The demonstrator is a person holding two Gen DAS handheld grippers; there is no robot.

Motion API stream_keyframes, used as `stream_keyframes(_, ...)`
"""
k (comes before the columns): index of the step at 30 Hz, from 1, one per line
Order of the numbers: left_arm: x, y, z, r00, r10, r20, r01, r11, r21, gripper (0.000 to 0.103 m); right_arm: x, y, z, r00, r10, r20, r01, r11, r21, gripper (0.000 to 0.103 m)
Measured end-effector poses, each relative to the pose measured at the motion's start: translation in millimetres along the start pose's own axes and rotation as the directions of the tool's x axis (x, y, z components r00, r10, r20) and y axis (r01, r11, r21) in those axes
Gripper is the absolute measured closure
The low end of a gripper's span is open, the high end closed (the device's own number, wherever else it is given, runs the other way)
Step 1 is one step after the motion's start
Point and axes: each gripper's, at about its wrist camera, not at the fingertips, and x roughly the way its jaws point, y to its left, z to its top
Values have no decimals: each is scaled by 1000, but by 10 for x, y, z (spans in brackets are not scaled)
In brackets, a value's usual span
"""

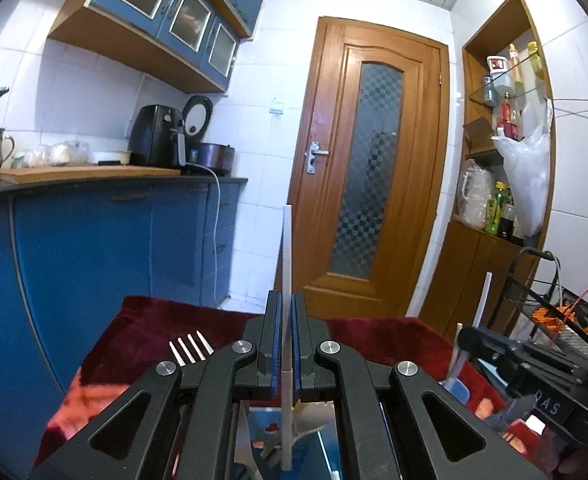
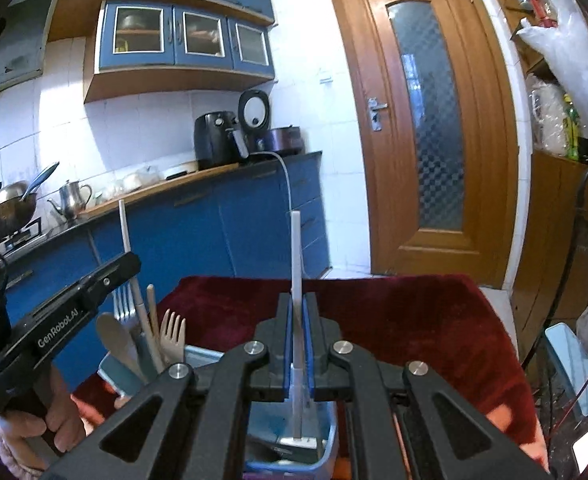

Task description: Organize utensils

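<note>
**Two chopsticks clamped upright, bins just below**

Left gripper (image 1: 287, 322) closed narrow on a pale chopstick (image 1: 287, 264), stick standing near vertical toward twelve o'clock, lower end hanging past the fingers (image 1: 273, 332) into a blue bin (image 1: 326, 446) at six o'clock. Right gripper (image 2: 297, 326) likewise pinched on a white chopstick (image 2: 296, 252), upright, its foot dangling into a blue-walled bin (image 2: 328, 436) at six o'clock. Whether either foot touches a bin floor: cannot tell.

Seen from the right wrist, at nine o'clock: the left gripper body held by a hand (image 2: 34, 420), and beside it a blue holder (image 2: 120, 374) already carrying a wooden spoon (image 2: 116, 342), a wooden fork (image 2: 173, 334), a metal fork (image 2: 123, 304) and further sticks. Red cloth (image 2: 394, 320) covering the surface under everything. Metal fork tines (image 1: 190, 350) at ten o'clock of the left fingers.

Judged step: lowering both sticks into their compartments. To do it well: keep each stick plumb while descending, steer the lower tip clear of the bin wall and of the utensils already standing there, release only once the foot rests on the bottom, then open gently and lift straight up so the fingers do not drag the stick back out. Likely risk: a tilted stick catching the rim and tipping onto the cloth.
</note>
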Motion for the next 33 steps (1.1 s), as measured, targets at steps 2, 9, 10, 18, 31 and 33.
stream_keyframes(2,-30,-5,-12,1000,-10,-9,10,1000,2,95,-33,6,-12,1000,7,1,-7,1000,0,96)
stream_keyframes(9,-174,12,-1,999,-24,-36,24,1000,-8,85,-235,27,40,998,52,20,-53,998,38,90)
stream_keyframes(10,-207,12,6,999,-25,-37,24,1000,-6,85,-264,38,47,998,53,24,-54,998,39,90)
stream_keyframes(18,-501,-41,77,999,-11,-39,12,1000,24,85,-626,146,152,994,72,80,-76,996,47,89)
stream_keyframes(31,-1215,-91,260,999,5,-54,-3,1000,31,85,-1315,406,167,989,129,66,-133,989,70,88)
stream_keyframes(33,-1367,-117,267,998,12,-55,-9,999,48,85,-1419,466,133,990,131,58,-134,989,62,88)
